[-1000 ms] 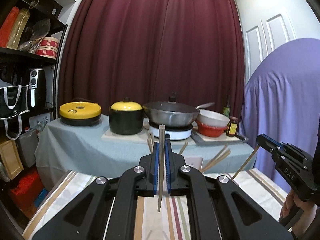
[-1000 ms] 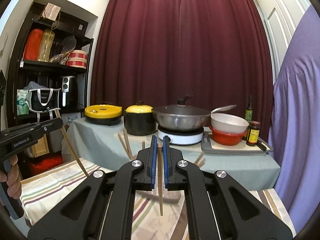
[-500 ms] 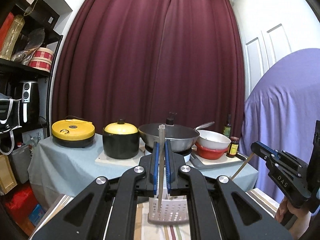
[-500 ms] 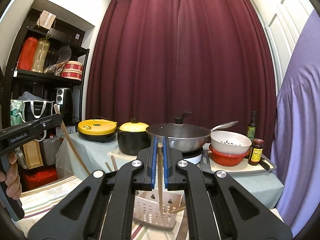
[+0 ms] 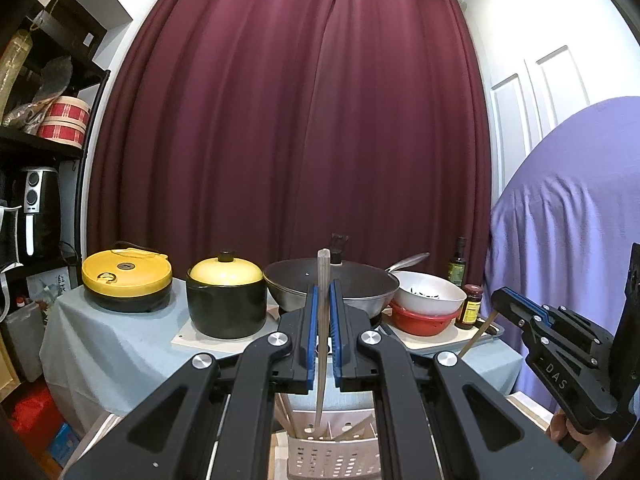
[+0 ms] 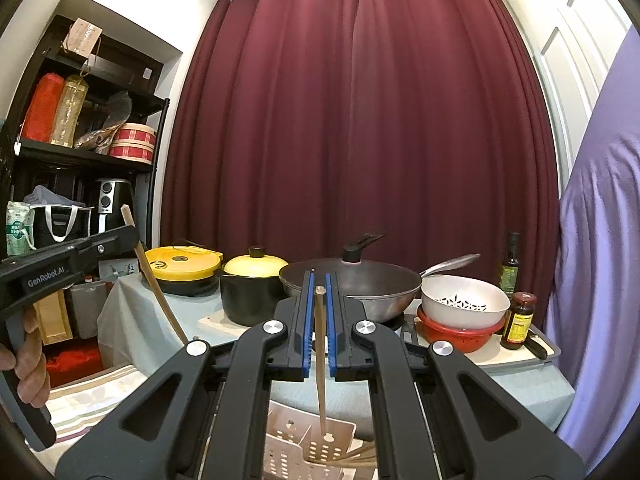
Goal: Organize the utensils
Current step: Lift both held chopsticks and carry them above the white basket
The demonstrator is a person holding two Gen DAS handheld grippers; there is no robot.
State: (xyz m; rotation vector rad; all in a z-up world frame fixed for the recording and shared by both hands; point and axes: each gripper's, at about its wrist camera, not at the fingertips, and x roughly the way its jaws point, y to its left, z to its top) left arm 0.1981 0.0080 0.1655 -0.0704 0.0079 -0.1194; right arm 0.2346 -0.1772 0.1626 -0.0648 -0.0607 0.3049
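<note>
Left gripper [image 5: 322,334] above white perforated caddy [image 5: 334,446], jaws narrow, clamped on one upright chopstick [image 5: 321,344]. Stick's lower tip down inside caddy rim, among a few other sticks leaning there.

Right gripper [image 6: 319,330] likewise above caddy [image 6: 310,450], jaws narrow, pinching second chopstick [image 6: 319,360] near vertical; tip at caddy's near compartment, whether touching the wall cannot tell. Loose sticks fanned low right of caddy.

Caddy on striped cloth [image 6: 88,396] of near desk; cloth edge just left of caddy, floor gap beyond. Open air above caddy on all sides. Right gripper body [image 5: 560,364] well right of caddy in left view, its stick slanting down toward caddy; left gripper body [image 6: 60,268] well left of caddy in right view, hand [image 6: 28,356] on handle.

Behind caddy: far desk in pale blue cloth [image 5: 120,344], carrying yellow-lidded cooker [image 5: 126,278], black pot with yellow lid [image 5: 226,300], wok [image 6: 350,284], white colander on red bowl [image 6: 460,304], two bottles. Maroon curtain [image 5: 292,120] behind. Purple drape right of caddy, black shelving left.

Versus half a second back: both views pitched further up, caddy lower in frame and partly cut by bottom edge; both sticks same grip, jaws unchanged. A second back, caddy scarcely visible, sticks over bare cloth.
</note>
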